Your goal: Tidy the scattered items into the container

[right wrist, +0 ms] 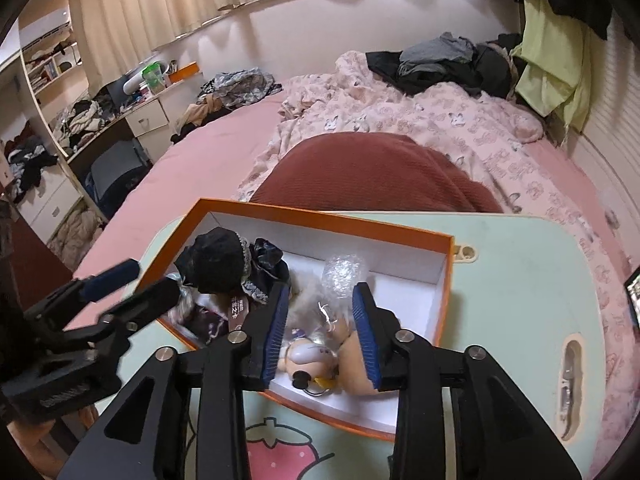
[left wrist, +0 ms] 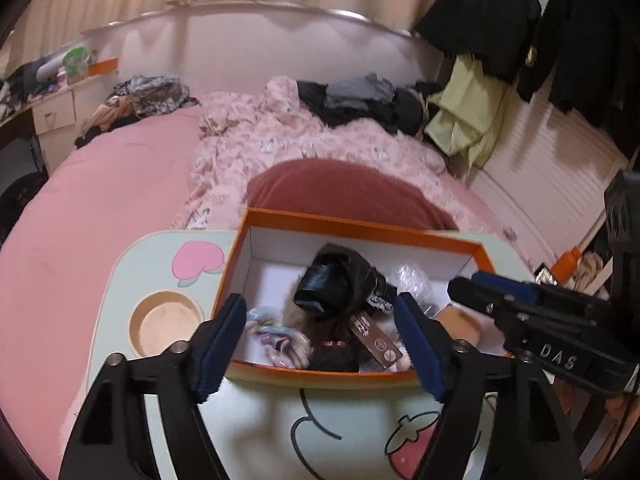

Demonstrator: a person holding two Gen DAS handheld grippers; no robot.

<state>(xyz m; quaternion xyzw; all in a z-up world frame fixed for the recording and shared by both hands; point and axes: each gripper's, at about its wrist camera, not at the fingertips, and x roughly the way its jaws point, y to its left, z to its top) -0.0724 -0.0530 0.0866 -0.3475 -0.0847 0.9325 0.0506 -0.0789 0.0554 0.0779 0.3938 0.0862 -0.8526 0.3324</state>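
Note:
An orange box (left wrist: pixel 352 222) with a white inside stands on a pale green lap table (left wrist: pixel 256 428). In it lie a black lacy cloth bundle (left wrist: pixel 340 280), a brown card (left wrist: pixel 372 340), bubble wrap (right wrist: pixel 344 272) and a doll figure (right wrist: pixel 312 356). My left gripper (left wrist: pixel 320 344) is open and empty over the box's near rim. My right gripper (right wrist: pixel 322 332) is open and empty over the doll; it also shows in the left wrist view (left wrist: pixel 492 288). The box also shows in the right wrist view (right wrist: pixel 320 216).
The table has a round cup recess (left wrist: pixel 166 322) at left and a handle slot (right wrist: pixel 572 388) at right. It rests on a pink bed (left wrist: pixel 100 208) with a red cushion (right wrist: pixel 372 172), a rumpled quilt (right wrist: pixel 440 120) and clothes piles.

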